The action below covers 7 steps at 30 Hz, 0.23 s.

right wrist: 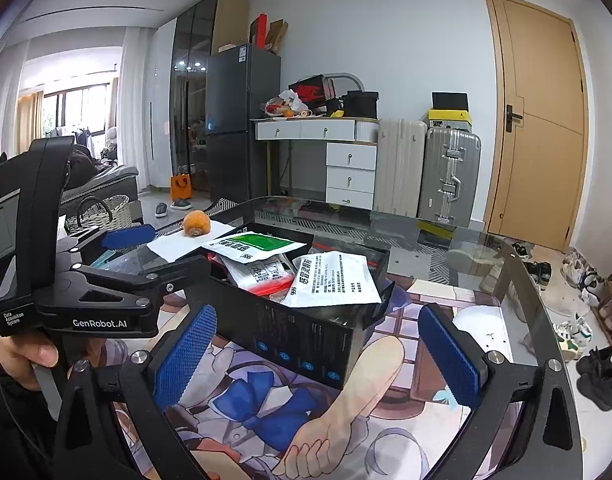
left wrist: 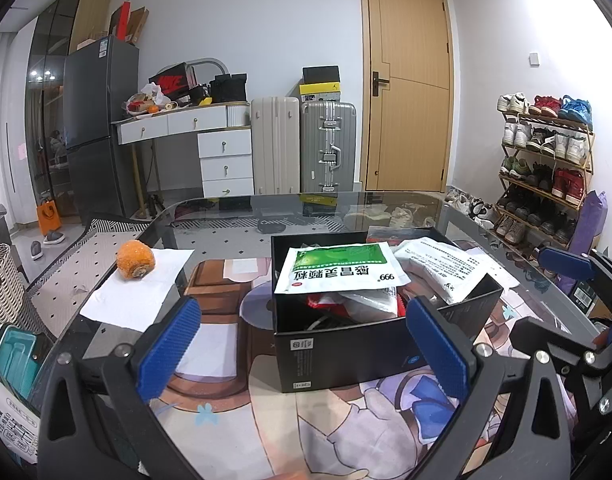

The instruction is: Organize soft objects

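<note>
A black open box (left wrist: pixel 345 344) (right wrist: pixel 306 340) stands on the glass table, filled with soft packets. A green-and-white sachet (left wrist: pixel 339 268) (right wrist: pixel 258 246) lies on top, a white printed sachet (left wrist: pixel 441 264) (right wrist: pixel 333 280) leans over the box's right side, and red-and-clear packets (right wrist: pixel 262 276) lie beneath. My left gripper (left wrist: pixel 306 344) is open just in front of the box, nothing between its blue pads (left wrist: pixel 170 344). My right gripper (right wrist: pixel 317 356) is open too, near the box's corner, holding nothing. The left gripper's body (right wrist: pixel 86 296) shows in the right wrist view, held by a hand (right wrist: pixel 30 356).
An orange fruit (left wrist: pixel 135 259) (right wrist: pixel 196 223) rests on a white paper sheet (left wrist: pixel 138 288) at the table's left. A printed mat (left wrist: pixel 306 420) lies under the glass. A teal tray (left wrist: pixel 16 356) sits low left. Suitcases (left wrist: pixel 325 146), a shoe rack (left wrist: pixel 545 168) and a woven basket (right wrist: pixel 102 210) stand beyond the table.
</note>
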### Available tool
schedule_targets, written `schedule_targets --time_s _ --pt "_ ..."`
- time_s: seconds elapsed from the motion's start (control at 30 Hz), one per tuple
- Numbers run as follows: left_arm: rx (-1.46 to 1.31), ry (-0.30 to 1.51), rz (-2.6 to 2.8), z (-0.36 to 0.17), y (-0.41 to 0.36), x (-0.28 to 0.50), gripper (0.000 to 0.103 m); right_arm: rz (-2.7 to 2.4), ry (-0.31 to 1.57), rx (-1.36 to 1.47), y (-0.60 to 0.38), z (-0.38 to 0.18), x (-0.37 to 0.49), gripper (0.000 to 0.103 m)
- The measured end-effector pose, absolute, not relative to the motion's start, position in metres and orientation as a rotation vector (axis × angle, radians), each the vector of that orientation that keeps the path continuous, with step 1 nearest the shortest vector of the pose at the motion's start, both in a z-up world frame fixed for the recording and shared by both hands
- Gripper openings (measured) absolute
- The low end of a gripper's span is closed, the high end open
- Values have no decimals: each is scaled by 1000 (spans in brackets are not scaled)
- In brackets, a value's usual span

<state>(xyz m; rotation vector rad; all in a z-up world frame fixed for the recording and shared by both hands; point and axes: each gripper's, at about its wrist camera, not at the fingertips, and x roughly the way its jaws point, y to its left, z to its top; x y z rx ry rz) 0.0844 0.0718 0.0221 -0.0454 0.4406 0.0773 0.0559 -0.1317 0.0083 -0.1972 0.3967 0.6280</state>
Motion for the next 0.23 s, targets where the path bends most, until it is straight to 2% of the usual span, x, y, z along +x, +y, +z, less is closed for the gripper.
schedule_targets --time_s 0.23 --pt "-42 444 70 22 72 86 103 629 399 -205 -130 9 55 103"
